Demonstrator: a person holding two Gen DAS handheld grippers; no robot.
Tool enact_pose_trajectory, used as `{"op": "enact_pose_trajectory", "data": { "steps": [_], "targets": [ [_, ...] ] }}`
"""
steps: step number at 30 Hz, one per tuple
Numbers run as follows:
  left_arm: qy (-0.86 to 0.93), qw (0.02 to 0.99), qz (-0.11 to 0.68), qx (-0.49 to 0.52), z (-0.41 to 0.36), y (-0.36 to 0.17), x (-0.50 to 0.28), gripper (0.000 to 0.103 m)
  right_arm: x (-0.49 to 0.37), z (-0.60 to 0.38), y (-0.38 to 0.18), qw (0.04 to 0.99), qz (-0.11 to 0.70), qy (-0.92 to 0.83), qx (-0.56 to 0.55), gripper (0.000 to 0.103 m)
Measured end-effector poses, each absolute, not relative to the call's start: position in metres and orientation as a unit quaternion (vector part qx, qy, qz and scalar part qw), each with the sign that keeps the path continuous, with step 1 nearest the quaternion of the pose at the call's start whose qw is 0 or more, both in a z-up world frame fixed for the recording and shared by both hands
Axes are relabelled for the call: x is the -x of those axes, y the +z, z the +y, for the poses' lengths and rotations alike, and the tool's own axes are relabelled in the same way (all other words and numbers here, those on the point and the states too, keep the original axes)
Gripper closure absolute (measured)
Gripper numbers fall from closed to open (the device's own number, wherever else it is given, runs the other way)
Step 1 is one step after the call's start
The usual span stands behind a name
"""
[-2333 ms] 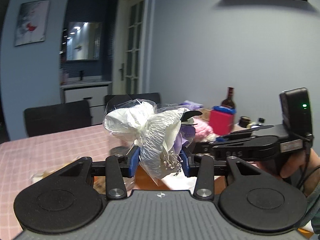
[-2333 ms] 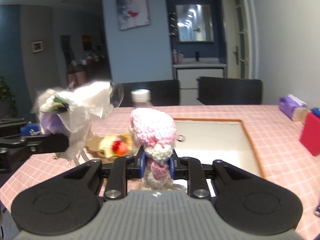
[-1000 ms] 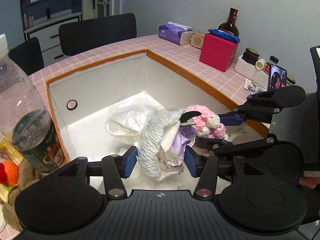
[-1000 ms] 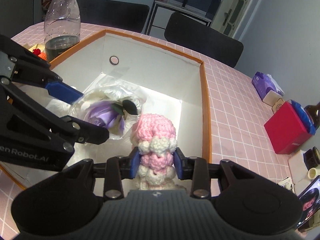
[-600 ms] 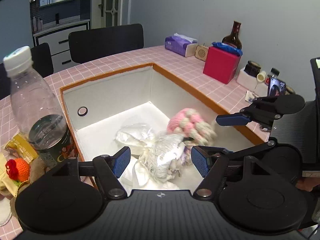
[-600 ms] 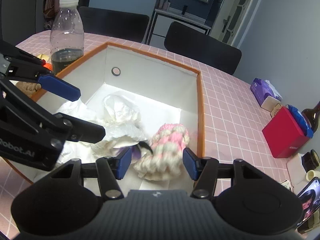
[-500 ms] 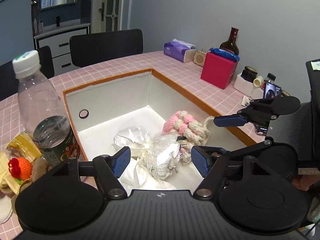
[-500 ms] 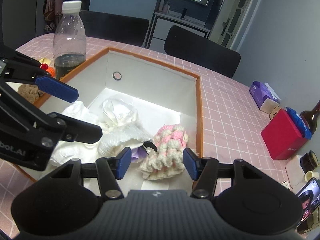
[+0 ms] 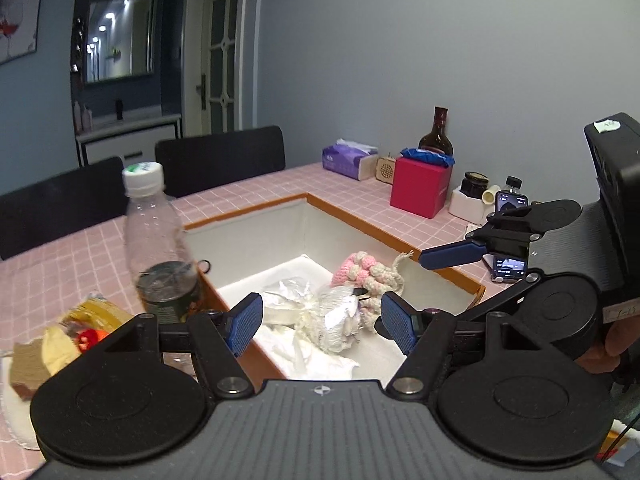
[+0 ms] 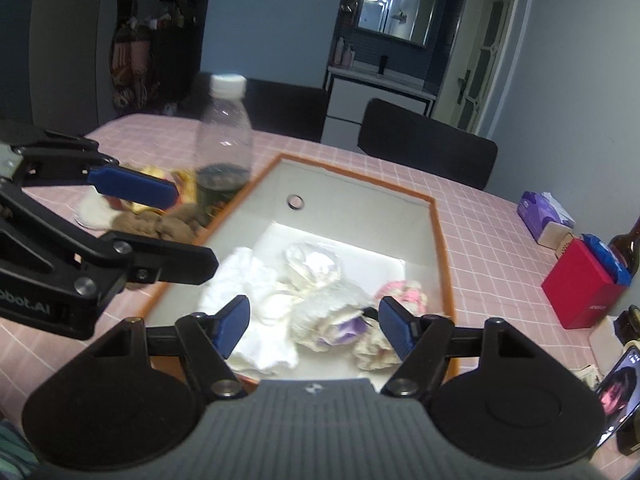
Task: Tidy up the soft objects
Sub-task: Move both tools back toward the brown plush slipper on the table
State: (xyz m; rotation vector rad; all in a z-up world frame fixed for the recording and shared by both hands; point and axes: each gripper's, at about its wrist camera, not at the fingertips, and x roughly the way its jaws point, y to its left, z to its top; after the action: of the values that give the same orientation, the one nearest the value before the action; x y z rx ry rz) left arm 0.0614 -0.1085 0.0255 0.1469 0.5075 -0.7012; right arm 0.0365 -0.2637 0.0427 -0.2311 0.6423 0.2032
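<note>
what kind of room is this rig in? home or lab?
Looks like a home dining room: a table with a pink checked tablecloth, dark dining chairs around it, and a liquor bottle beside a tissue box by the wall.

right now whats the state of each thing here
left gripper: jaws open, empty
right gripper: jaws opening, nothing between them
wrapped flower bundle: lying loose in the box
pink crochet toy: lying in the box beside the bundle
box: open-topped
plastic bottle: upright, capped, dark liquid low
liquor bottle: upright
phone: screen lit
</note>
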Motion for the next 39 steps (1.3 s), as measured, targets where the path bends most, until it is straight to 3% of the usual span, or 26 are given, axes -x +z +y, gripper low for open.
{"op": "enact_pose_trajectory", "data": {
  "steps": [13, 27, 31, 39],
  "targets": [
    [-0.242, 0.947, 0.198, -0.069, -0.03, 0.011, -0.027, 0.024, -0.008, -0.185, 0.023, 0.951, 0.251, 0.158, 0.083, 0.032],
    [-0.115, 0.961, 0.251, -0.035, 0.051, -0.031, -0.028, 0.025, -0.023, -0.107, -0.016, 0.951, 0.236, 0.191, 0.058, 0.033],
    [-0.101, 0.958, 0.268, -0.029, 0.067, -0.043, -0.031, 0.034, -0.032, -0.092, -0.028, 0.948, 0.243, 0.195, 0.067, 0.036],
    [-0.101, 0.951, 0.291, 0.001, 0.09, -0.059, -0.04, 0.034, -0.053, -0.077, -0.042, 0.945, 0.259, 0.187, 0.066, 0.037]
  ]
}}
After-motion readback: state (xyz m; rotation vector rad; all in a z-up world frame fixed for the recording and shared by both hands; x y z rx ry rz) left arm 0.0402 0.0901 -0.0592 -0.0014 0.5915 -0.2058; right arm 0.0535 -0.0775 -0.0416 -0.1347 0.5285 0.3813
